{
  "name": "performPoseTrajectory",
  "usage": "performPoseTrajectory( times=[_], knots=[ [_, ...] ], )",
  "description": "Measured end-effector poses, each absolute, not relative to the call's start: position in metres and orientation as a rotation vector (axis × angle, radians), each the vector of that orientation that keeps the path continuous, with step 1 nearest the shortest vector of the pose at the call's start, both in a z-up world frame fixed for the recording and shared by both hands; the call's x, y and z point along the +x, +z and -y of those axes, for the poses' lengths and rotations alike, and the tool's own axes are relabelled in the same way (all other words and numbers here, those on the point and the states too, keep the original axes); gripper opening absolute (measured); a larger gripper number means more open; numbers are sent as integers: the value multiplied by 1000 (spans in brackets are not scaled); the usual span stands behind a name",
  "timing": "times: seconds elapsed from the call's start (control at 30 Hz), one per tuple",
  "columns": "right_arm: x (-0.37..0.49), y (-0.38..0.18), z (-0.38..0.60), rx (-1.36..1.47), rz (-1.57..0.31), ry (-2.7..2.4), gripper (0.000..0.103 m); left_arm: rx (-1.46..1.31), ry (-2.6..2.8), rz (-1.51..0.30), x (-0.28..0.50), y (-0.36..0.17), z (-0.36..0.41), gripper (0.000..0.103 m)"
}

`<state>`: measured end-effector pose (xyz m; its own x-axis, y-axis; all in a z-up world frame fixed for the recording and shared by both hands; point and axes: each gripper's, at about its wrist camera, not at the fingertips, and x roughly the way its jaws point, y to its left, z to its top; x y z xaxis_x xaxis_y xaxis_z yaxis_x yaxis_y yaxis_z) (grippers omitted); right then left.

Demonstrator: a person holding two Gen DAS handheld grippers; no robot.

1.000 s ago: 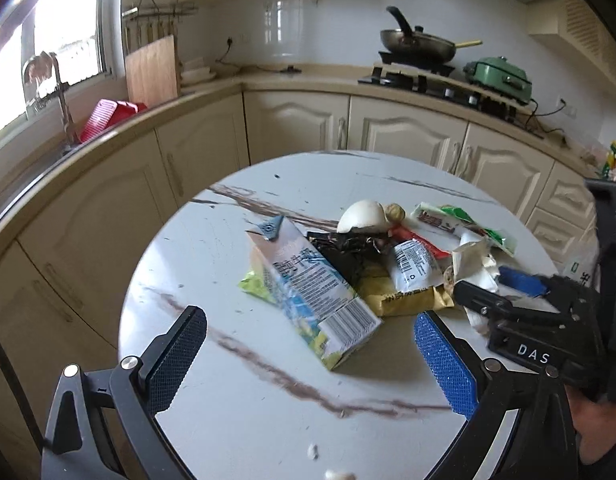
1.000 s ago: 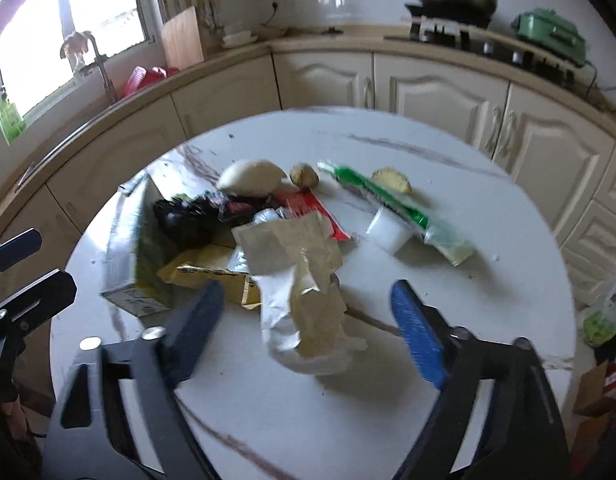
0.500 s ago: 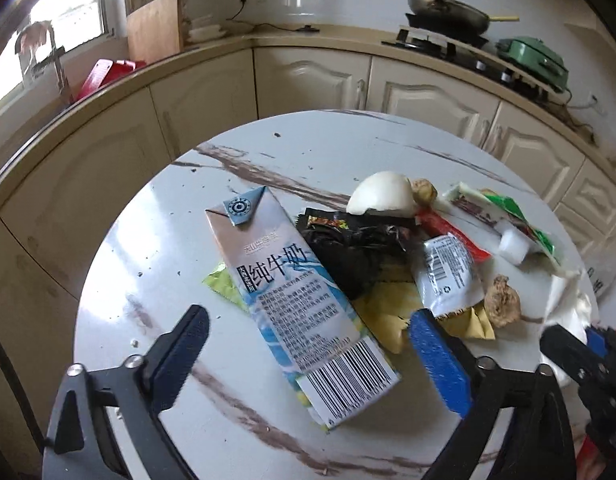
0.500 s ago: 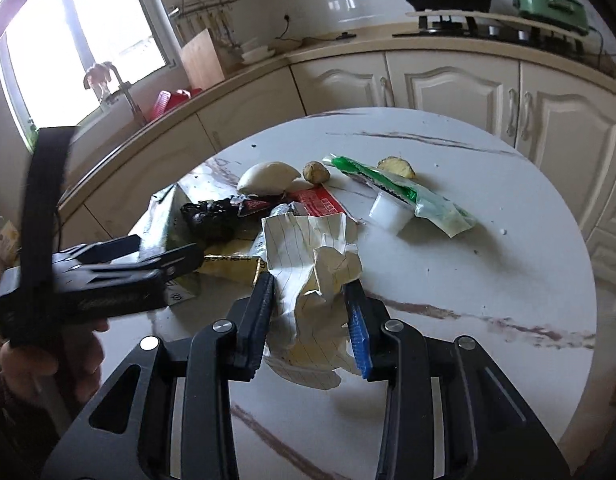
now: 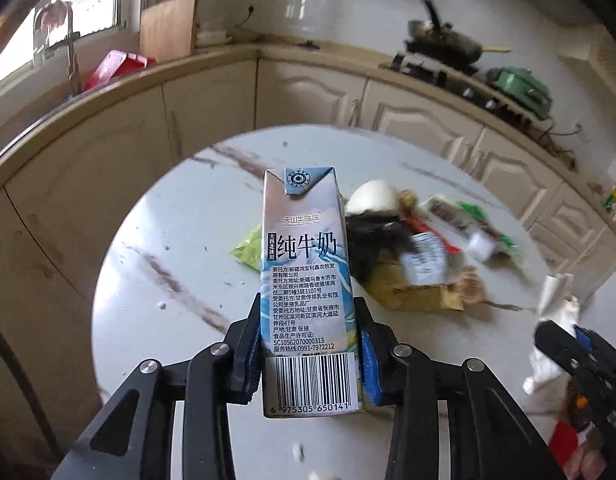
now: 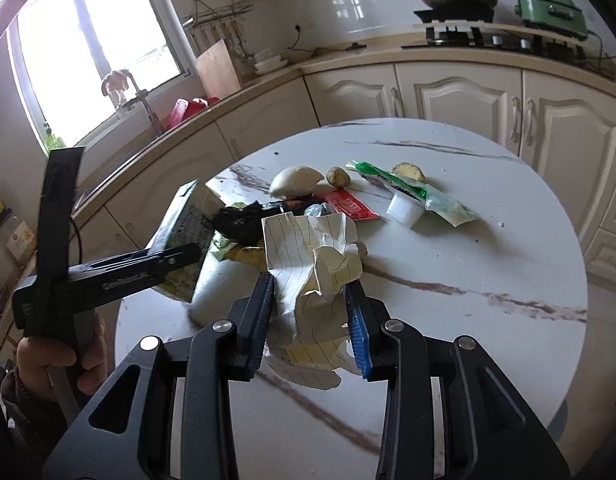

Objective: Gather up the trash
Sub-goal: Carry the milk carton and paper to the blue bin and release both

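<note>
Closing on the milk carton [image 5: 306, 280], L gripper [image 5: 308, 356] pads press its sides (carton upright, above table [image 5: 180, 240]); R gripper [image 6: 310, 320] clamps crumpled lined paper [image 6: 316, 264] just off the tabletop.

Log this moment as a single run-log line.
left gripper: closing on milk carton | right gripper: shut on crumpled lined paper | wrappers: on round table
</note>
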<state>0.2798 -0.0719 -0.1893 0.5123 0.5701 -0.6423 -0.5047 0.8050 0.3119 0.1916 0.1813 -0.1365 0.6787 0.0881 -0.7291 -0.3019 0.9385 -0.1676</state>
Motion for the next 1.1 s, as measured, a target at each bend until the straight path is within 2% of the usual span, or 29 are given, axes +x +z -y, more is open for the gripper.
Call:
performPoseTrajectory(
  times=[0.43, 0.53, 0.87, 1.1],
  knots=[
    [219, -139, 121, 125, -685, 619, 33, -192, 95, -641, 141, -75, -100, 36],
    [206, -130, 149, 146, -662, 587, 33, -158, 62, -619, 121, -73, -74, 36],
    [170, -132, 277, 246, -630, 411, 33, -35, -128, -632, 128, -78, 47, 36],
    [155, -162, 381, 337, -658, 249, 33, 41, -304, -705, 184, -104, 148, 36]
  ],
)
